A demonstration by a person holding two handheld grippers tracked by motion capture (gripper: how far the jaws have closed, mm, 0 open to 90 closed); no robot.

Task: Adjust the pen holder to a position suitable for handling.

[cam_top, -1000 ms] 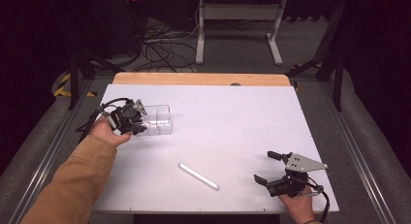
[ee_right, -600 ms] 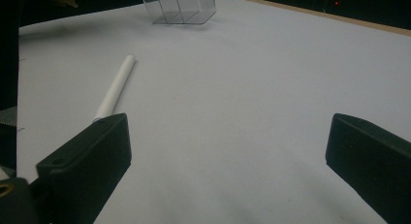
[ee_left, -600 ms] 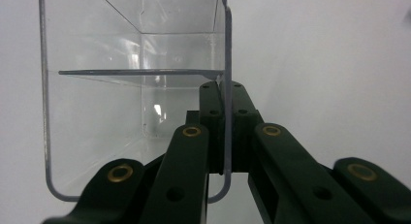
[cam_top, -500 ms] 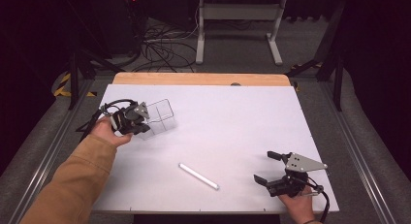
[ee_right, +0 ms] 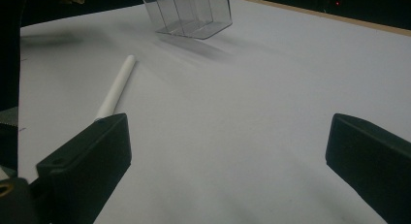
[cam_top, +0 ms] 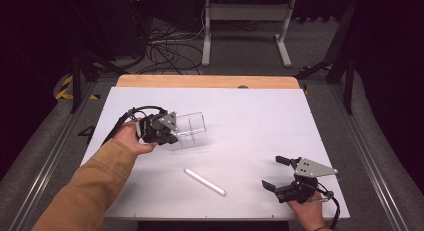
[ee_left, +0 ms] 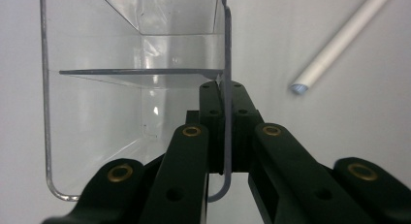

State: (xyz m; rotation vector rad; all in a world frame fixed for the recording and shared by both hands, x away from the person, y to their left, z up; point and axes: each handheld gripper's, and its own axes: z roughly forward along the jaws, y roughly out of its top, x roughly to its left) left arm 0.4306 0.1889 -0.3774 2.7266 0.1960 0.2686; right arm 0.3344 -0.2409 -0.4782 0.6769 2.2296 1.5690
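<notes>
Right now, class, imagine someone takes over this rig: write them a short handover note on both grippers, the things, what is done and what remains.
Left gripper: shut on one wall of the clear plastic divided container, lifted and tilted off the white table.
Right gripper: open, empty, low near the table's front right.
White cylindrical stick: lying flat between the two grippers, untouched.
Done: container gripped and raised.
Left, probably: pick up the stick and put it in the container.
</notes>
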